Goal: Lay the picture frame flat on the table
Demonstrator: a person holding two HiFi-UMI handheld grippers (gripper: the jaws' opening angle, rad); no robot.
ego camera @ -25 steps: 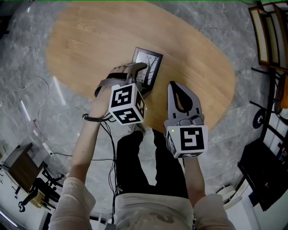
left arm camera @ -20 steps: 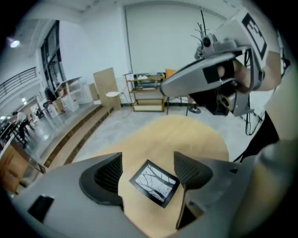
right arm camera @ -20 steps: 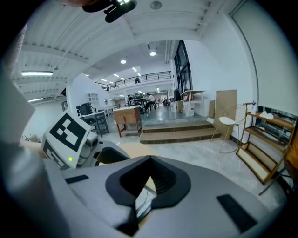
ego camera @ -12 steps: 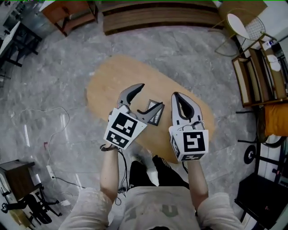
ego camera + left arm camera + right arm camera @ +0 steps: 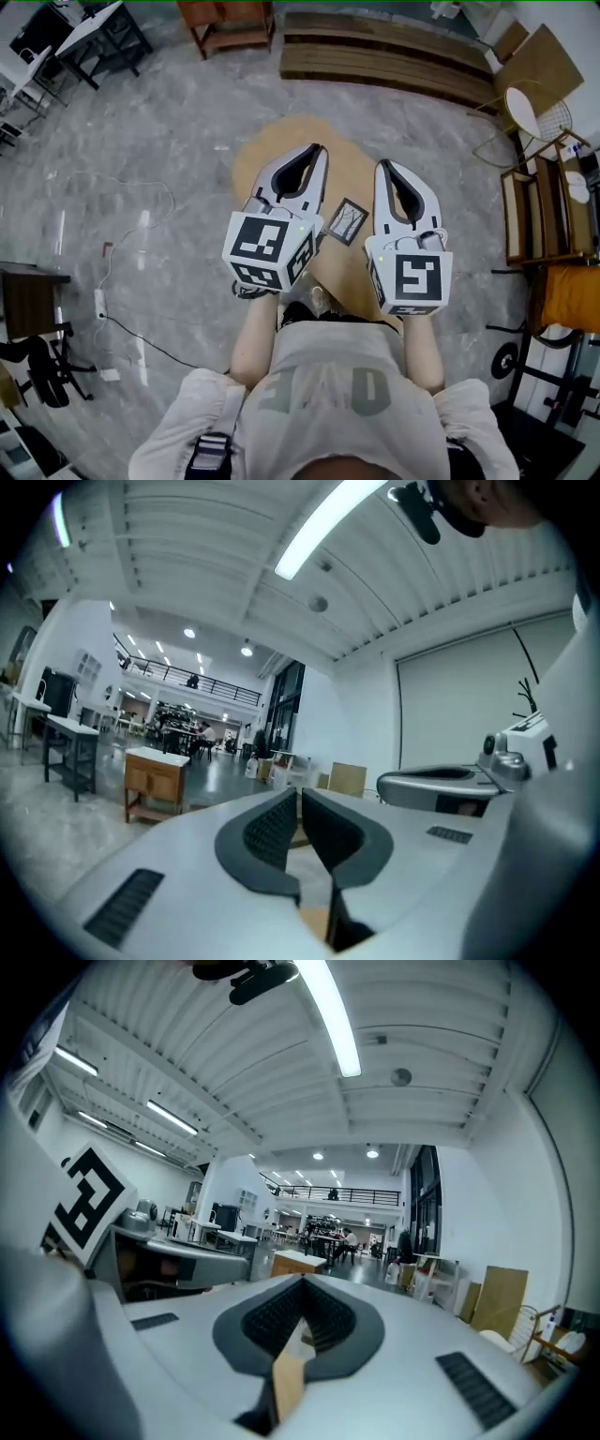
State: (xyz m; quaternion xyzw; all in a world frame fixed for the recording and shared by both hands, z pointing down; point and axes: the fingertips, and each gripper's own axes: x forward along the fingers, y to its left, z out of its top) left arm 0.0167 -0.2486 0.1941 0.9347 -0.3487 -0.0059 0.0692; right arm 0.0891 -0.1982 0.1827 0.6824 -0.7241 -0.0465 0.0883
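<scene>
The black picture frame (image 5: 349, 221) lies flat on the small oval wooden table (image 5: 255, 161), seen from high above between my two raised grippers. My left gripper (image 5: 318, 148) is held up over the table's left part, well clear of the frame, its jaws shut with nothing between them (image 5: 298, 795). My right gripper (image 5: 383, 166) hangs over the table's right part, also shut and empty (image 5: 302, 1284). Both gripper views look out level across a hall, and neither shows the frame.
Grey marble floor surrounds the table. Long wooden benches (image 5: 384, 58) stand at the back, with a wooden side table (image 5: 225, 21) to their left. Chairs and shelving (image 5: 539, 202) line the right side. A cable (image 5: 141, 323) runs over the floor at the left.
The view has risen far above the table. My left jaws, wide open near the frame before, are now shut and lifted away. The frame stays flat on the table.
</scene>
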